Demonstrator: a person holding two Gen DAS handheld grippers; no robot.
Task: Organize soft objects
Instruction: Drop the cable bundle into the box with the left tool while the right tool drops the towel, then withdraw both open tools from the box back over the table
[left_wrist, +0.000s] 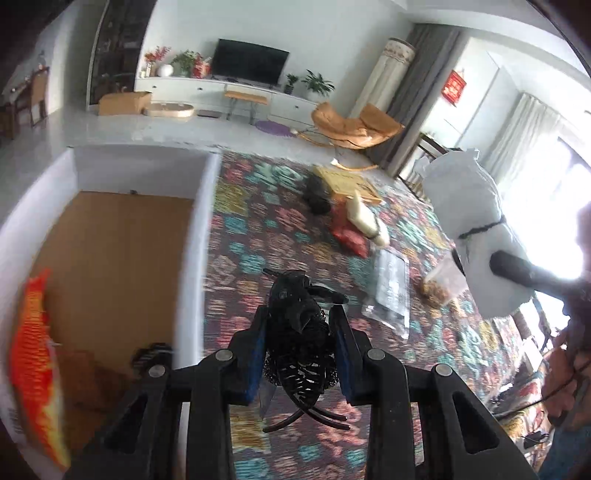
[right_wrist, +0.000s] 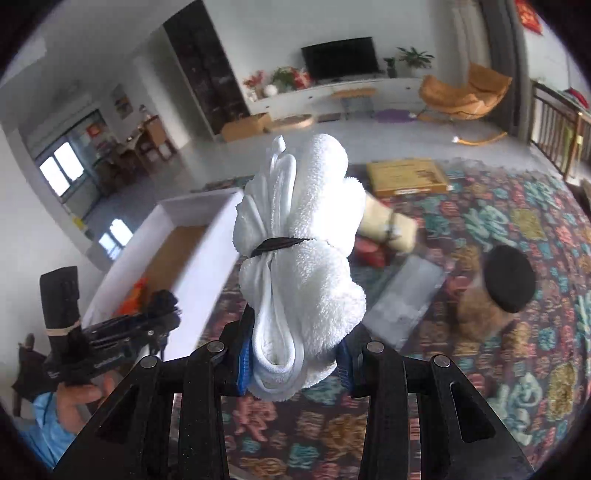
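My left gripper (left_wrist: 300, 326) is shut on a black lacy bundle (left_wrist: 291, 295) and holds it above the patterned carpet, just right of a white box (left_wrist: 201, 229). The box has a brown floor, and an orange-red packet (left_wrist: 35, 354) lies inside. My right gripper (right_wrist: 301, 334) is shut on a rolled white towel (right_wrist: 310, 206) tied with a black band. That towel (left_wrist: 469, 206) also hangs at the right of the left wrist view. In the right wrist view the left gripper (right_wrist: 162, 306) is at the lower left, by the white box (right_wrist: 207, 229).
On the carpet lie a cream roll (right_wrist: 391, 225), a red packet (right_wrist: 369, 254), a clear plastic bag (right_wrist: 410, 299), a black-lidded jar (right_wrist: 509, 277) and a flat yellow box (right_wrist: 406, 175). A dark item (left_wrist: 316, 195) lies further back. A person's hand (right_wrist: 74, 402) is at the lower left.
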